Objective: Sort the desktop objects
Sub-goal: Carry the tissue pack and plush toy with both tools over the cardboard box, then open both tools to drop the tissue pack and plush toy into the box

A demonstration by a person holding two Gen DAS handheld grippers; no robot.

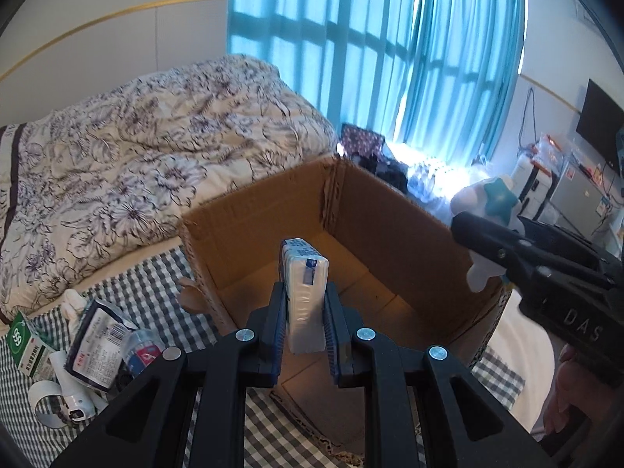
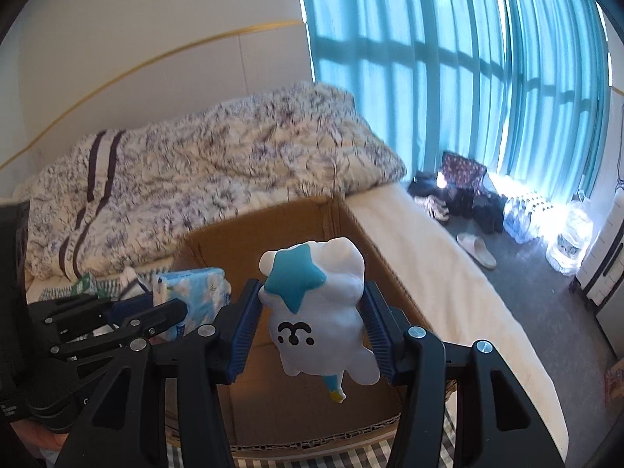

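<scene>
Both over cardboard box (image 1: pixel 374 214): left gripper (image 1: pixel 305 308) pinching tissue pack (image 1: pixel 304 292) upright near front edge; right gripper (image 2: pixel 310 319) clamps plush toy (image 2: pixel 316 304) by right wall. Drop next, prob.

A white tissue pack (image 1: pixel 304 296) with blue print is standing upright, end-on, over the near edge of the open cardboard box (image 1: pixel 394 218) — the box itself is sitting on the checked bedcover, its brown floor bare. A white squishy animal toy (image 2: pixel 318 308) with a teal star and a small black face is hanging tilted over the box's right edge.
</scene>
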